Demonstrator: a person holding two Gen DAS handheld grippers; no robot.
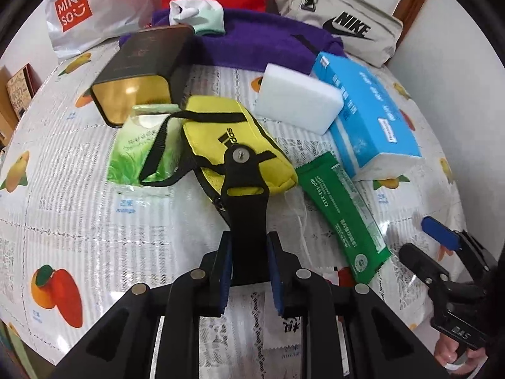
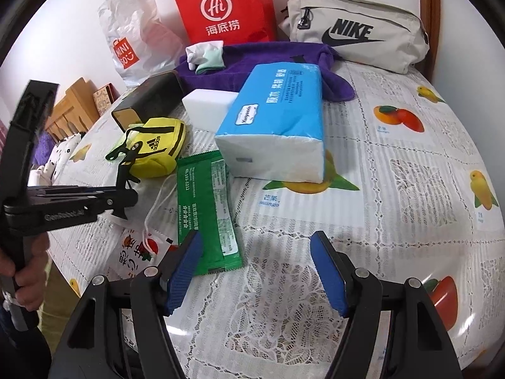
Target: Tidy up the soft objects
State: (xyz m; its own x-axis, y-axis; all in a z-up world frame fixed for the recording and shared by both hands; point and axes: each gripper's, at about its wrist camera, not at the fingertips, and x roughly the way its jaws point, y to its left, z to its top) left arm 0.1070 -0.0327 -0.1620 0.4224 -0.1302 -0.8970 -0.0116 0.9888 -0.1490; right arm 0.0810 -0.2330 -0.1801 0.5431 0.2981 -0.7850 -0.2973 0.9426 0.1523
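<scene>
left gripper [image 1: 247, 262] clamps the strap [image 1: 247, 218] of the yellow pouch [image 1: 233, 145], apparently mid-pickup; right gripper [image 2: 255, 271], at three o'clock, gapes empty; lift likely next.

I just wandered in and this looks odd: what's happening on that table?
A person tidies soft things with two hand-held grippers. The left gripper is shut on the black strap of a yellow Adidas pouch. The right gripper hangs open over the tablecloth, beside a green packet.
</scene>
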